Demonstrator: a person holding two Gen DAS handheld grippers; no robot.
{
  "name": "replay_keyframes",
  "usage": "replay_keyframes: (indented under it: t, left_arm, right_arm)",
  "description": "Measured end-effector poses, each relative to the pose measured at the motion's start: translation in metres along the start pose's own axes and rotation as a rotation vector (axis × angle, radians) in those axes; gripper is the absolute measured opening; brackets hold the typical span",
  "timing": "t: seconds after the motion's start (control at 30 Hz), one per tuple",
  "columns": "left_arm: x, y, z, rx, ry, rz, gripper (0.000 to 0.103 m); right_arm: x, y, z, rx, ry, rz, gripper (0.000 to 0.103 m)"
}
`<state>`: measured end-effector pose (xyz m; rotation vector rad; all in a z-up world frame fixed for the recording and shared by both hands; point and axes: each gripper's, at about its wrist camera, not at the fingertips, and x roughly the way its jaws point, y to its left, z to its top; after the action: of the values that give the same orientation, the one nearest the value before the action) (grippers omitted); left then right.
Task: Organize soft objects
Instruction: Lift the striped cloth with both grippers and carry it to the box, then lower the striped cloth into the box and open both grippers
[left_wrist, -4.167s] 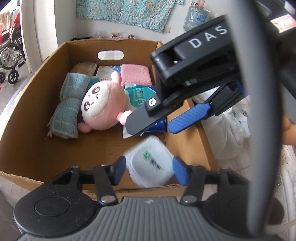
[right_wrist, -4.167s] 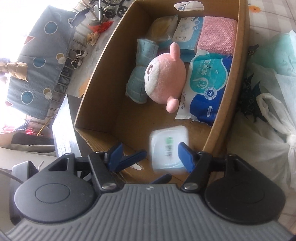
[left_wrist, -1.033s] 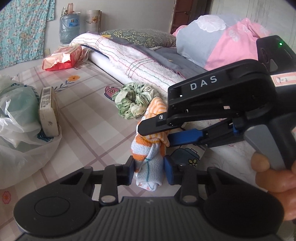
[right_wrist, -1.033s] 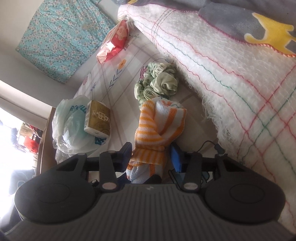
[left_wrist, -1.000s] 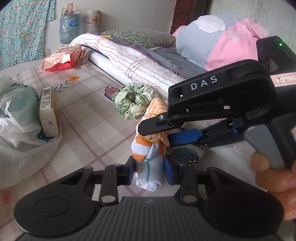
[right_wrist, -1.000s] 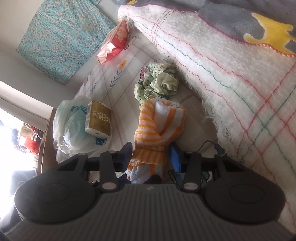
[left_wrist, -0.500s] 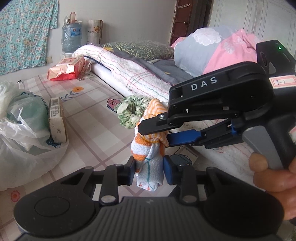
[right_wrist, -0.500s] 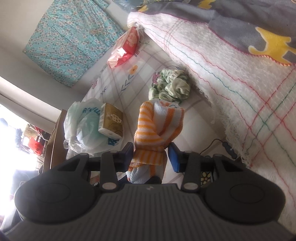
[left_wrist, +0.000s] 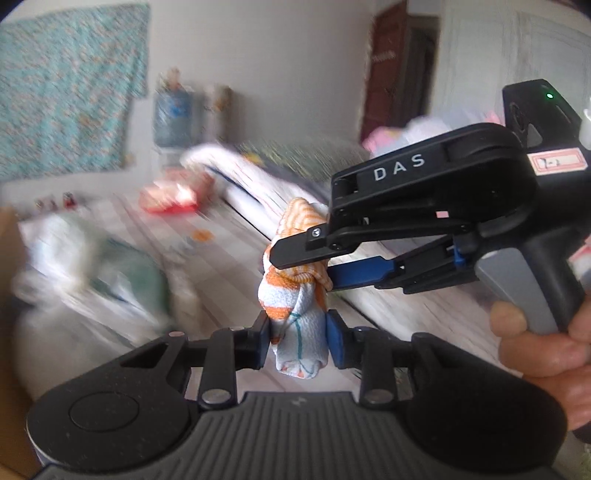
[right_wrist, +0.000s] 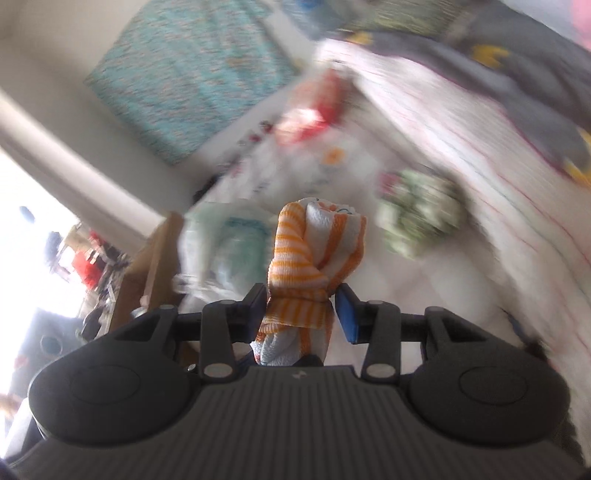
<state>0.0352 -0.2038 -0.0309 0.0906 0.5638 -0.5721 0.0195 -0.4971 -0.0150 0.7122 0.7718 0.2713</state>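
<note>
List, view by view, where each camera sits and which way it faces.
Left wrist: on the left tongs, looking along them at the striped cloth they clamp; the right tongs and a hand show.
Right wrist: on the right tongs, facing the same cloth, with the bed beyond; none of the person shows.
Shared: the cloth, gripped by both tongs, the teal hanging and the red pack.

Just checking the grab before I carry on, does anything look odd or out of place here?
One oddity: both grippers clamp the same orange striped cloth. The left gripper holds its lower end, the right gripper its middle. The blurred background shows nothing spilled or damaged.
</note>
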Motion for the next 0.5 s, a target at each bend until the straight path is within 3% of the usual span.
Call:
replay_keyframes:
  t: [0.3, 0.5]
  left_arm:
    - [-0.083, 0.097, 0.024, -0.108, -0.114, 0.262, 0.033]
    - [-0.132, 0.171, 0.014, -0.226, -0.058, 0.468, 0.033]
  right_arm:
    - [0.06, 0.151, 0.023, -0.29, 0.112, 0.205, 0.04]
    - [0.137, 0.256, 0.005, -0.388, 0.325, 0.361, 0.04]
